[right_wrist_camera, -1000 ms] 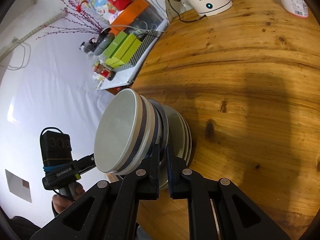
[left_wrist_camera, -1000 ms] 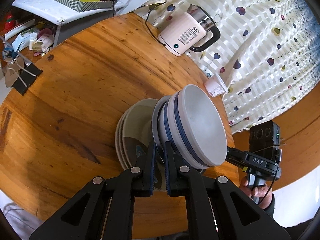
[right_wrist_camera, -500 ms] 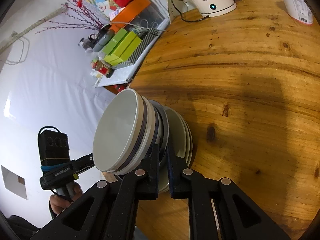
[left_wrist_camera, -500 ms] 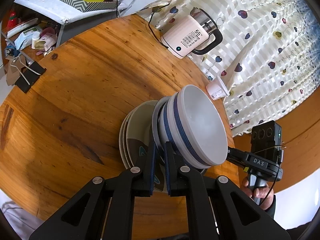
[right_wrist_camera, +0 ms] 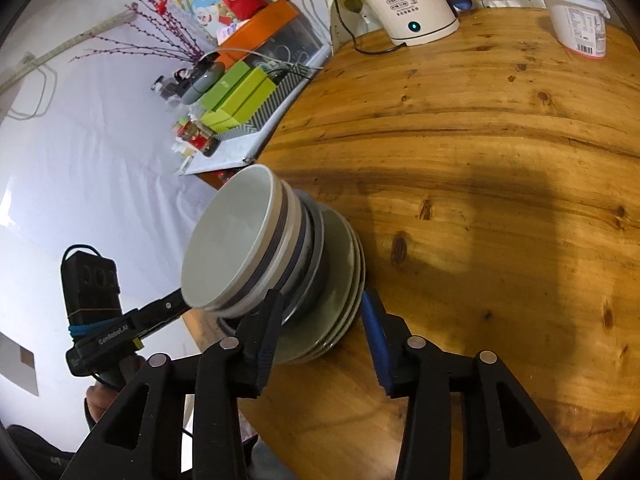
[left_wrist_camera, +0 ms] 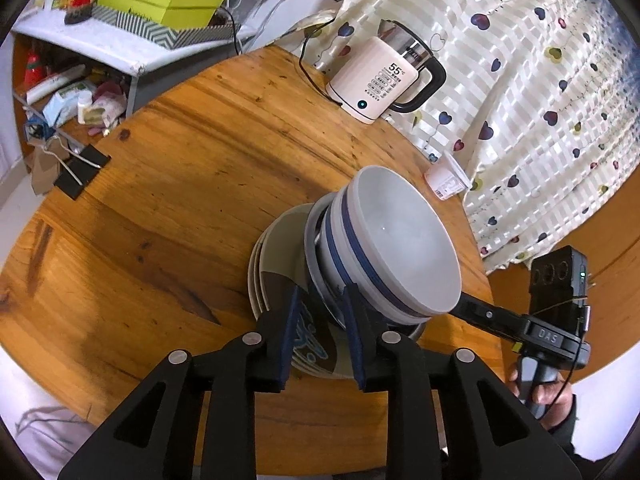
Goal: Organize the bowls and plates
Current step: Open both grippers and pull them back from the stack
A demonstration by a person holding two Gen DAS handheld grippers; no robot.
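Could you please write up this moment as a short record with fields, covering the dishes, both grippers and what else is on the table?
stack: nested bowls on a pile of plates, near the edge of the wooden table
left gripper: jaws have just been opening, plate rim between them, pads no longer pressing
right gripper: jaws have just been opening, straddling the plate edge, not pressing
kettle: at the far edge, plugged in, display lit
white tub: standing to the right of the kettle
task state: stack set down, release under way
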